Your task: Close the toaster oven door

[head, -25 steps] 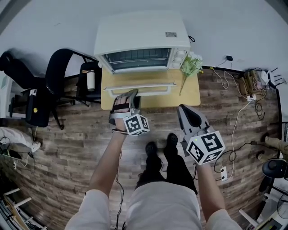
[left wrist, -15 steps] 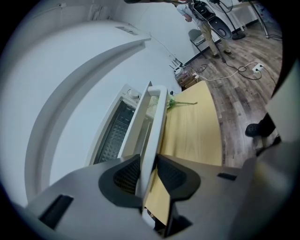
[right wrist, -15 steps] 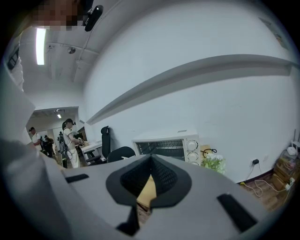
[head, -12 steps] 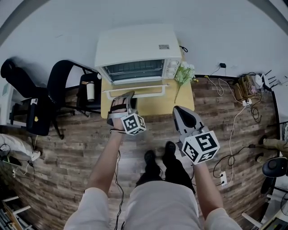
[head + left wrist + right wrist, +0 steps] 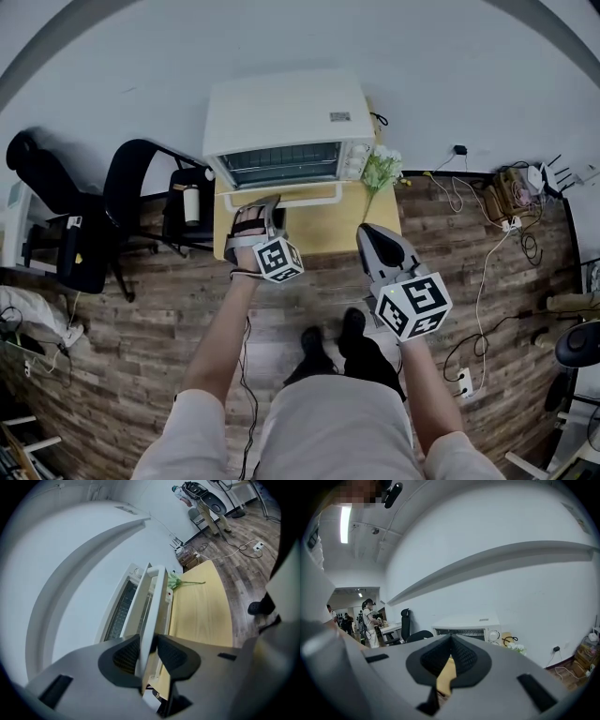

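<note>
At the tabletop [image 5: 328,225] edge, left gripper [image 5: 149,651] jaws clamp the toaster oven [image 5: 281,117] door handle [image 5: 154,602], door [image 5: 137,604] part-open; right gripper [image 5: 450,644] jaws closed, empty.

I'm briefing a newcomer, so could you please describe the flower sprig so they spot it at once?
Find the white toaster oven on the small yellow table. Beside the oven's knob end lies the flower sprig. It is the only green, leafy thing on the tabletop.

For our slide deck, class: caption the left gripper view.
Left tool clamps the door handle, toaster oven door partly closed above a yellow table.
</note>
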